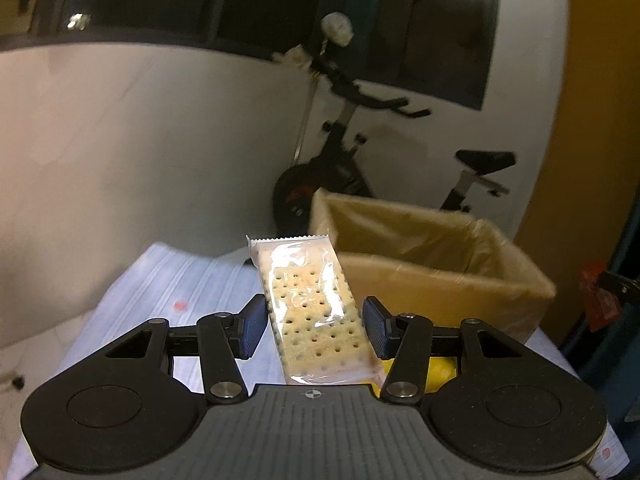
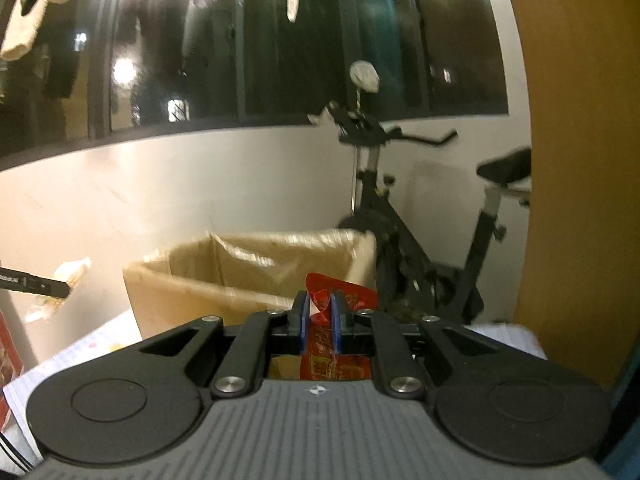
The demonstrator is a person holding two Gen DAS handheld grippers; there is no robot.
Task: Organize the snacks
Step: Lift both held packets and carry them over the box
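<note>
Mid-transfer, both hands loaded: left gripper [image 1: 316, 326] has a clear-wrapped cracker pack [image 1: 314, 312] pinched across its width btw the jaws, held above the table [image 1: 168, 280] short of the cardboard box [image 1: 432, 276] at the far right corner; right gripper [image 2: 320, 320], jaws nearly together, pinches a red snack packet [image 2: 330, 336] just before the box. Neither item is in yet. Box contents not visible, blurred, so the count already sorted is unclear; a yellow item [image 1: 440, 372] under the left gripper prob. remains.
</note>
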